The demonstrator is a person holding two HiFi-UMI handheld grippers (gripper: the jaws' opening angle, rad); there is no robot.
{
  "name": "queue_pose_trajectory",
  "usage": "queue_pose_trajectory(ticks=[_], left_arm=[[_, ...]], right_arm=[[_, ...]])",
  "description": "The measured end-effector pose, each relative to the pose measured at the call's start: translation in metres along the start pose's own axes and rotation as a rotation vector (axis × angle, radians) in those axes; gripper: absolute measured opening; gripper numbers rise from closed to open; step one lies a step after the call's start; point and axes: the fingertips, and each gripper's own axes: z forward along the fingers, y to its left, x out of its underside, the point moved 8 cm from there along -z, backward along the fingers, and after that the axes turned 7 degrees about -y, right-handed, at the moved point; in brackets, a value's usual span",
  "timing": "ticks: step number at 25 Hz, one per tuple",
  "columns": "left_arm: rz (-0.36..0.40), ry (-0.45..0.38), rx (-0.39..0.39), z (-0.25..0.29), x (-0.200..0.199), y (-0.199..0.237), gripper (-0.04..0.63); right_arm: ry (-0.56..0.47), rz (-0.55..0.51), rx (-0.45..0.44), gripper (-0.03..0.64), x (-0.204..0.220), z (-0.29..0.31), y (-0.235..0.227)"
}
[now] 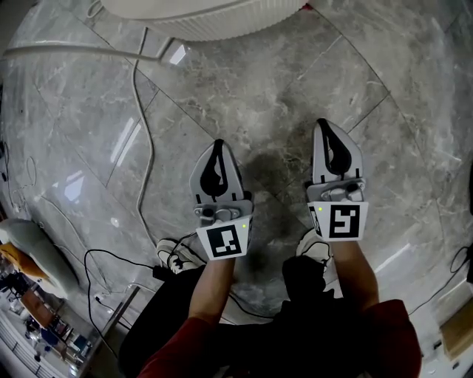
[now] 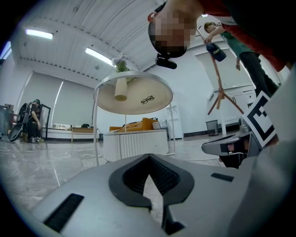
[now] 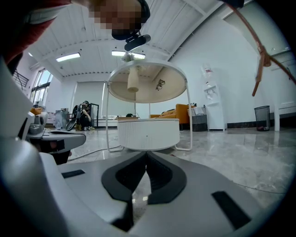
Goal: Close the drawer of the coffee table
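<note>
The coffee table (image 1: pixel 207 18) is a round white ribbed drum at the top edge of the head view, ahead of both grippers. Seen from the gripper views, the drum (image 3: pixel 148 134) stands on the floor under a round tray top (image 3: pixel 148 88) on thin white legs. A small dark dot marks its front. I cannot tell whether the drawer stands out. My left gripper (image 1: pixel 218 144) is held over the marble floor, shut and empty, its tips meeting (image 2: pixel 149 156). My right gripper (image 1: pixel 323 123) is level beside it, also shut on nothing (image 3: pixel 146 152). Both are well short of the table.
A grey cable (image 1: pixel 144 133) runs over the marble floor at the left, from the table back towards my shoes (image 1: pixel 177 255). An orange sofa (image 2: pixel 138 125) and a person by a bicycle (image 2: pixel 32 122) are far behind. A bin (image 3: pixel 262 118) stands by the right wall.
</note>
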Motion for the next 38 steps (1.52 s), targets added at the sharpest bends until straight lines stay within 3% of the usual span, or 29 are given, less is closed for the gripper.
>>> queue_pose_trajectory(ticks=[7,12,16,21,24,28,33,36,38], left_arm=[[0.038,-0.030,0.091,0.006,-0.041,0.019,0.012],[0.074,-0.054,0.135,0.017,-0.123,0.057,0.012],[0.079,-0.013,0.138,0.012,-0.195,0.082,0.012],[0.078,0.012,0.105,0.012,-0.309,0.105,0.012],[0.034,0.049,0.083,0.011,-0.387,0.115,0.012],[0.008,0.080,0.128,0.007,-0.505,0.119,0.012],[0.103,-0.008,0.218,0.026,-0.640,0.126,0.012],[0.097,0.047,0.214,0.026,-0.706,0.135,0.012],[0.100,0.020,0.192,0.028,-0.749,0.142,0.012]], right_arm=[[-0.037,-0.034,-0.004,0.023,-0.043,0.005,0.007],[-0.052,-0.053,0.000,0.023,-0.135,0.012,0.021],[-0.011,-0.050,0.013,0.023,-0.221,0.004,0.040],[0.017,-0.057,0.011,0.023,-0.333,-0.005,0.054],[0.042,-0.034,0.023,0.023,-0.402,-0.011,0.056],[0.068,-0.015,0.036,0.023,-0.512,-0.026,0.058],[0.032,-0.004,0.046,0.023,-0.642,-0.036,0.059],[0.012,0.000,0.027,0.023,-0.712,-0.050,0.066],[-0.010,-0.020,0.011,0.023,-0.751,-0.060,0.071]])
